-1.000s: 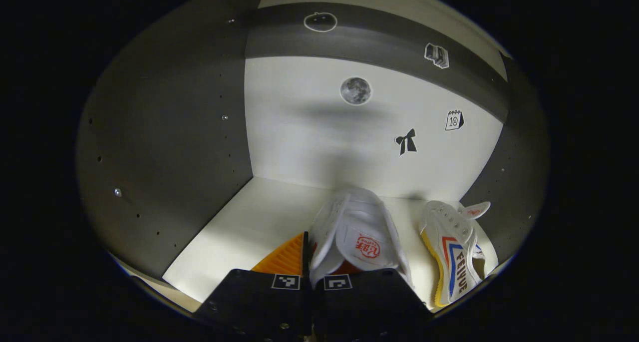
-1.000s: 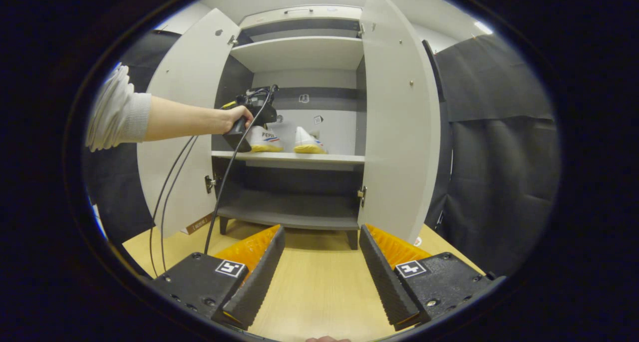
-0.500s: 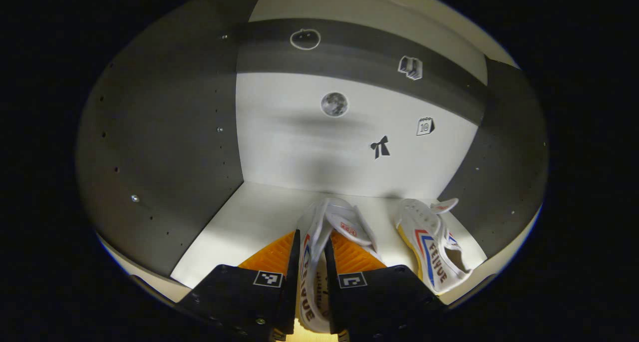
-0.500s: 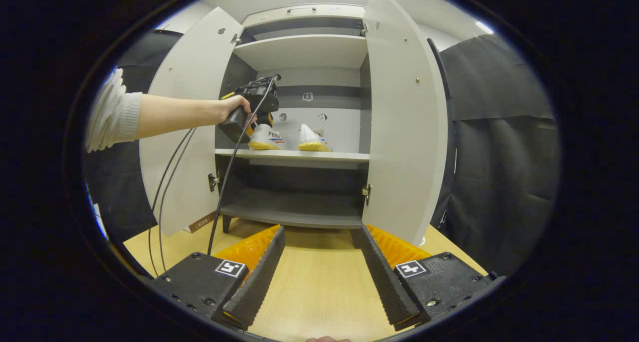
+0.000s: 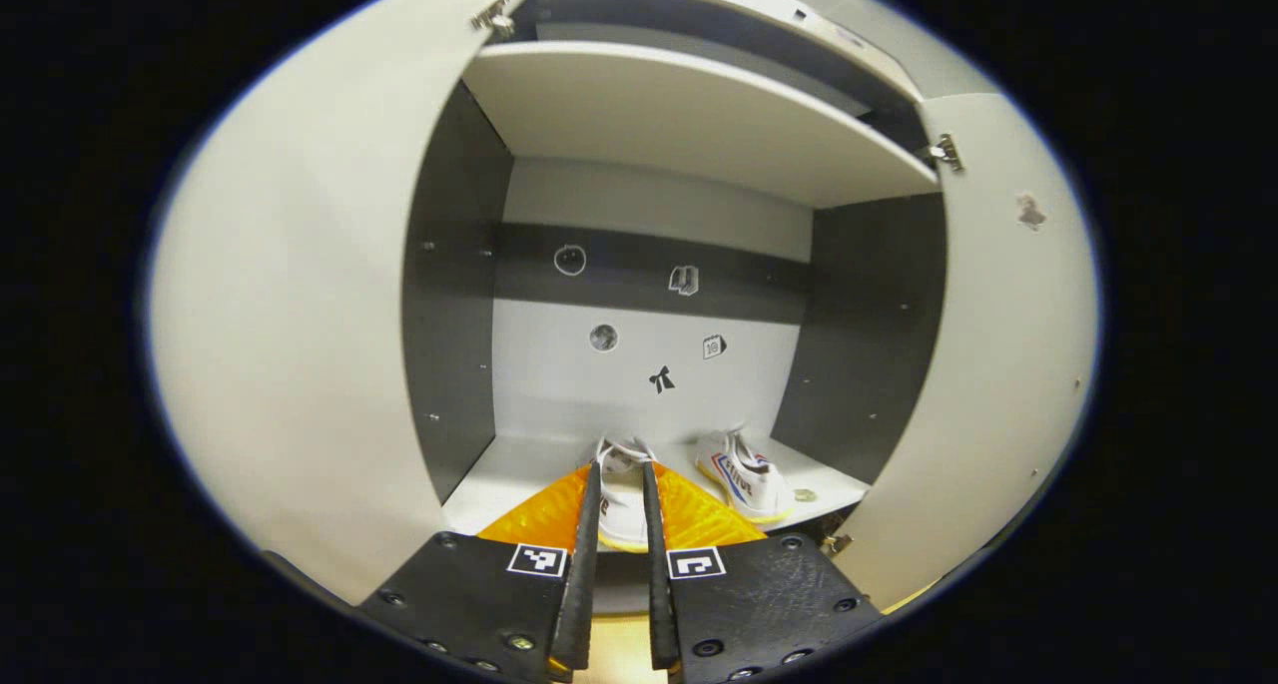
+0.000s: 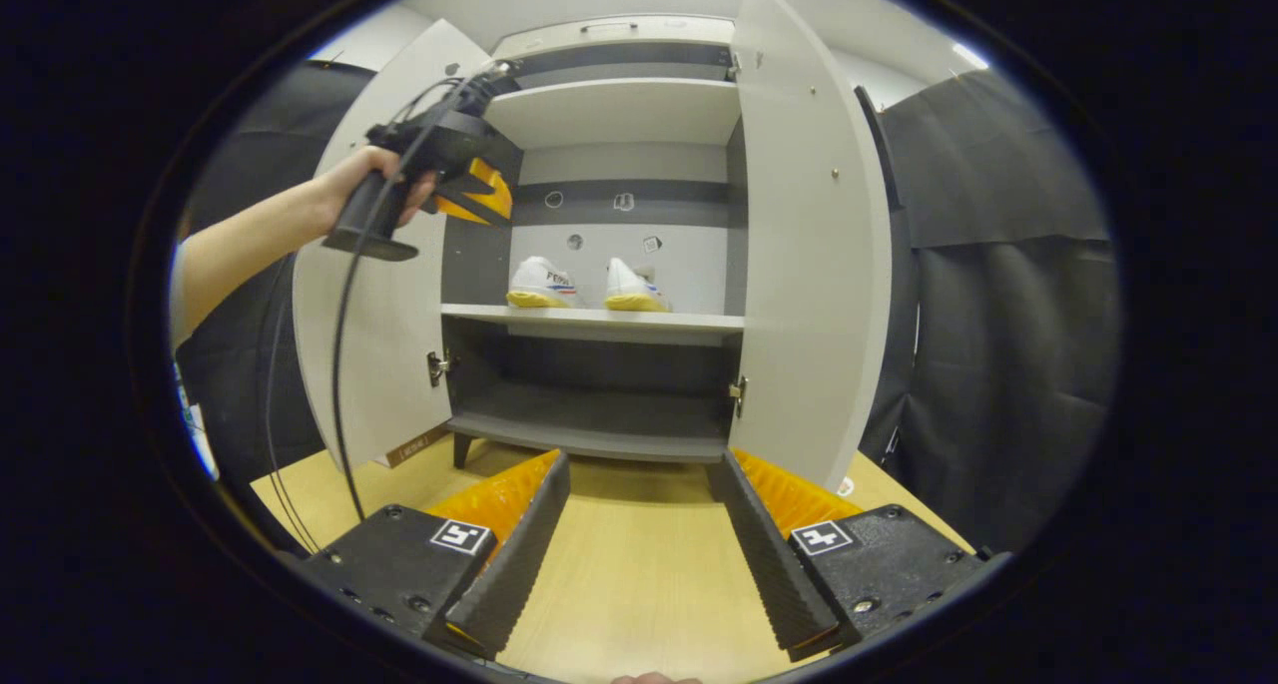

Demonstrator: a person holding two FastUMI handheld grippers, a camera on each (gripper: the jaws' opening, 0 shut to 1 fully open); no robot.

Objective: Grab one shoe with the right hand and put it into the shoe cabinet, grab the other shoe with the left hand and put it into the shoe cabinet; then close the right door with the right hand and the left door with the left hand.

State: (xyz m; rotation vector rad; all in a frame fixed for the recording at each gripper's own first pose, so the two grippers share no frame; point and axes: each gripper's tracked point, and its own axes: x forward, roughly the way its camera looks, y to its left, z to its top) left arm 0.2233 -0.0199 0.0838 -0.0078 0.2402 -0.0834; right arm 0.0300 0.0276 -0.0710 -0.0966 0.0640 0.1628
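Two white shoes with yellow soles stand side by side on the cabinet's middle shelf (image 6: pixel 689 320): the left shoe (image 6: pixel 541 285) (image 5: pixel 621 499) and the right shoe (image 6: pixel 631 288) (image 5: pixel 744 474). Both doors hang open, the left door (image 6: pixel 369 364) (image 5: pixel 290 364) and the right door (image 6: pixel 809 265) (image 5: pixel 988 364). My left gripper (image 5: pixel 620 469) is outside the cabinet, open by a narrow gap with nothing in it. In the right gripper view a hand holds that left gripper (image 6: pixel 489 193) high by the left door's top. My right gripper (image 6: pixel 639 464) stands open and empty above the wooden floor, before the cabinet.
An upper shelf (image 6: pixel 609 110) and a grey lower shelf (image 6: pixel 589 434) sit above and below the shoes. Cables (image 6: pixel 339 364) hang from the left gripper past the left door. Black cloth (image 6: pixel 998 315) stands right of the cabinet. A small round object (image 5: pixel 805 495) lies beside the right shoe.
My left gripper let go of the left shoe on the shelf, then drew back out of the cabinet and rose. The right gripper has barely moved.
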